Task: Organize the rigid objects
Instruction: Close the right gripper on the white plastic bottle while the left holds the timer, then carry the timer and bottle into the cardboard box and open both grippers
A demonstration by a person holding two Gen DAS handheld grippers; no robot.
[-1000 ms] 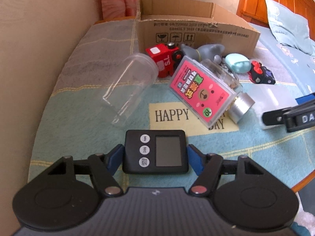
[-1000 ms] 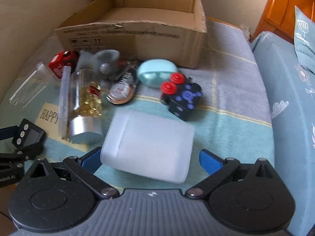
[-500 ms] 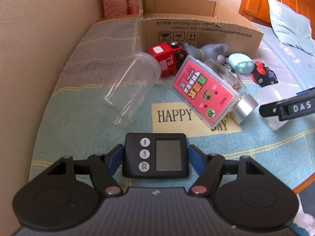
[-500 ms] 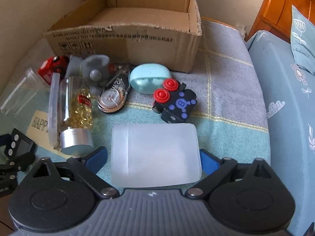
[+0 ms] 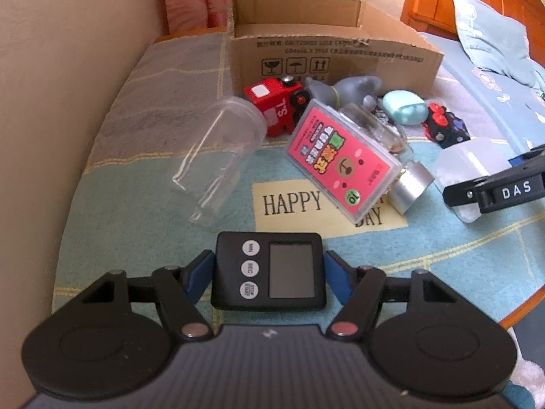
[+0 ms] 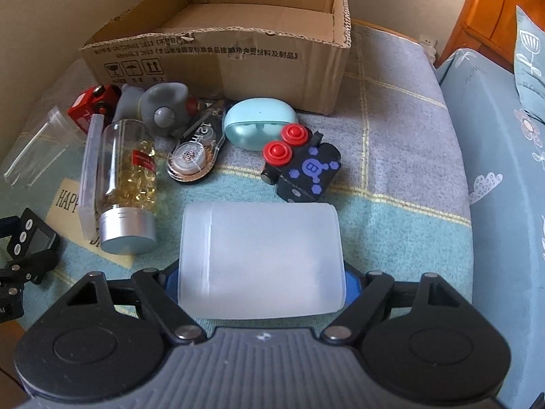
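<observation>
My left gripper (image 5: 269, 269) is shut on a black digital timer (image 5: 269, 272) and holds it low over the near part of the table. My right gripper (image 6: 260, 277) is shut on a frosted white plastic jar (image 6: 260, 259) lying on its side; it also shows in the left wrist view (image 5: 466, 167). An open cardboard box (image 6: 221, 58) stands at the back. In front of it lie a red toy car (image 5: 276, 105), a grey toy (image 6: 163, 109), a pink card case (image 5: 340, 160), a bottle of yellow capsules (image 6: 131, 177), a mint case (image 6: 259, 126) and a black cube toy (image 6: 303, 167).
A clear plastic cup (image 5: 221, 156) lies on its side at the left. A tape dispenser (image 6: 194, 156) lies beside the mint case. A wall runs along the left. A bed with a blue cover (image 6: 504, 170) is on the right, past the table edge.
My right gripper has closed its fingers onto the white jar, which now lies square between them. The left gripper with the timer has drawn back slightly.
</observation>
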